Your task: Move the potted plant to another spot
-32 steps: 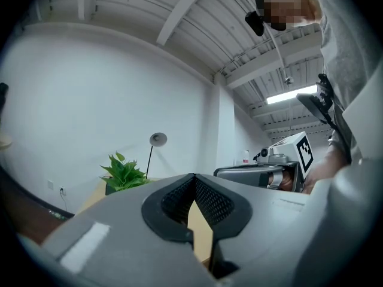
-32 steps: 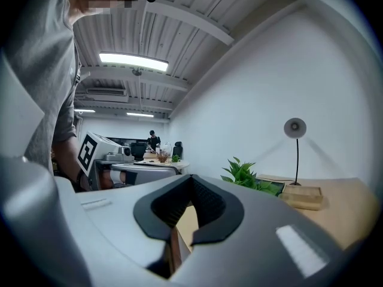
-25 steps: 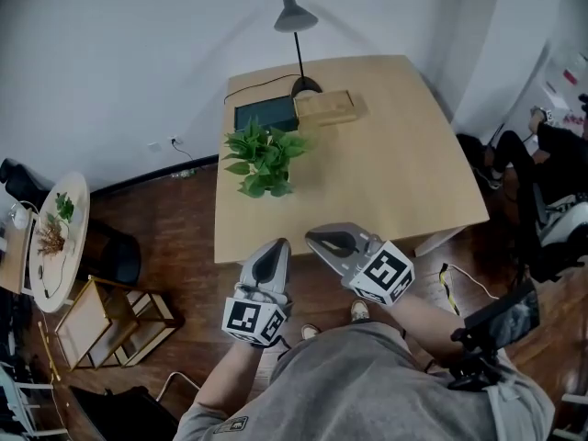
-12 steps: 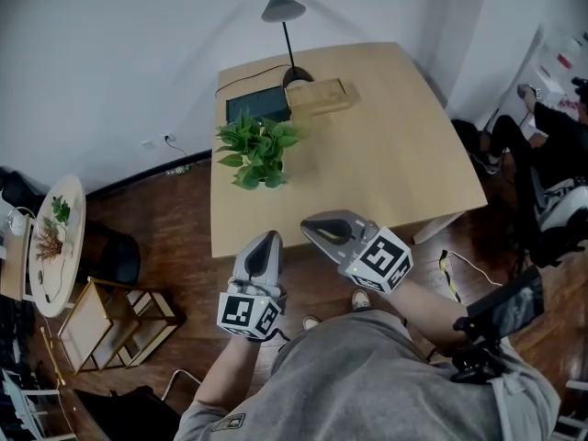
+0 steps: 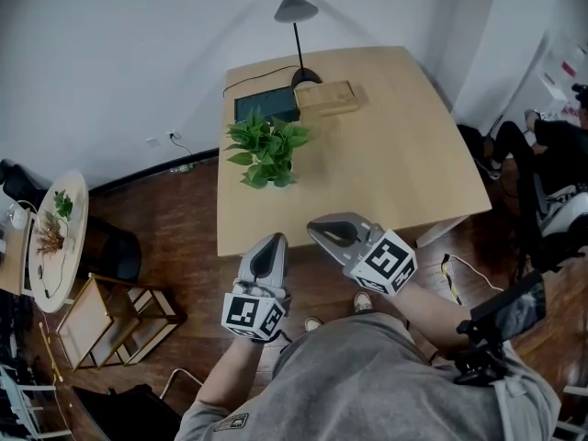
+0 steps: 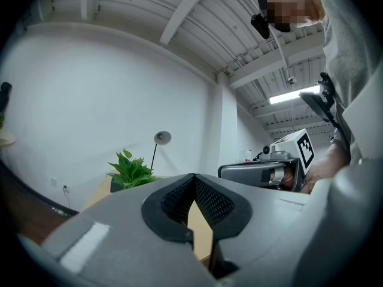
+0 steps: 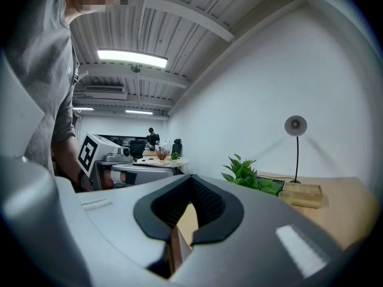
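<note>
Nearest the person, the left tongs (image 5: 272, 244) and the right tongs (image 5: 317, 232) were both pressed together with nothing between them, held side by side just short of the near edge of the surface (image 5: 395, 173) and pointing roughly level across it. The potted plant (image 5: 267, 151) stood well apart from both, upright on the surface's left part, near its left edge. Its pot was hidden under the leaves in the head view. That spot would fit a plant waiting to be carried as well as one already set down, and nothing here settled which.

Just behind the plant lay a dark panel (image 5: 266, 108), beside it a wooden box (image 5: 328, 97), and behind those a desk lamp (image 5: 296, 12) with its cable (image 5: 253, 83) trailing along the back edge.

Any reach for the plant looked risky. With the pot buried in foliage, the tongs might close on stems and tear them. A nudge sideways could tip the pot off the near left edge, and a push backwards could knock the panel or snag the lamp cable
</note>
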Demonstrator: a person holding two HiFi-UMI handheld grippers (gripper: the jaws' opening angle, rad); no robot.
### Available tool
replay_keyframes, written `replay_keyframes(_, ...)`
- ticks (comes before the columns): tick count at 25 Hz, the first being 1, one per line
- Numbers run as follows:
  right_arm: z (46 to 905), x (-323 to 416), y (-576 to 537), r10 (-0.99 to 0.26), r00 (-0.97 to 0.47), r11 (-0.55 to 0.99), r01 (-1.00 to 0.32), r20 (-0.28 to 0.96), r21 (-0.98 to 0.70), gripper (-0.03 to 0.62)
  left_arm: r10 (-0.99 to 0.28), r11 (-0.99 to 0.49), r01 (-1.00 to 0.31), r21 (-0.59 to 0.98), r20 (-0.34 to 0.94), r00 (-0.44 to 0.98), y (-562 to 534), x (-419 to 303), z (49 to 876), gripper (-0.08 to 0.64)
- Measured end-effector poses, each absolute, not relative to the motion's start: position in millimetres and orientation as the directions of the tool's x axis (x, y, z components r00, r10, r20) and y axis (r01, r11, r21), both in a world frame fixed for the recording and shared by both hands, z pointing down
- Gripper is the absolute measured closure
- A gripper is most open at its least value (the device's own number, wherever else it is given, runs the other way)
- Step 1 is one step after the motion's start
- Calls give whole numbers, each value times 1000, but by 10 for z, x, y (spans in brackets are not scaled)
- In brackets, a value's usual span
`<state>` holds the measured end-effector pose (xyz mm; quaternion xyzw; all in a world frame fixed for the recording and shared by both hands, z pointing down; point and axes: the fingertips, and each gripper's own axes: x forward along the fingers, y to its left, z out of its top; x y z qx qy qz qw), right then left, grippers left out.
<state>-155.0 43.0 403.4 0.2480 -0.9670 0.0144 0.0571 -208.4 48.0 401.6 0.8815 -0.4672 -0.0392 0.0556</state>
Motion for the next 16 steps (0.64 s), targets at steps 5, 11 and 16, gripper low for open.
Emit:
replay_keyframes(5,4046,-1629,428,-484,-866,873,-488,123,-2,586,-829,-555,-819,147,-15,559,490,-2179,4048,560)
replay_keyframes(11,4056,-1752,444,-507,-853,860,-511,126,-4,586,-823,-563,-811,159,-16,568,540,-2332,4070,560)
replay_keyframes(16,4088,-1883,480,-528,-840,846,-533,122,-4,586,-817,-572,-804,162,-22,576,612,-2511,4123,560)
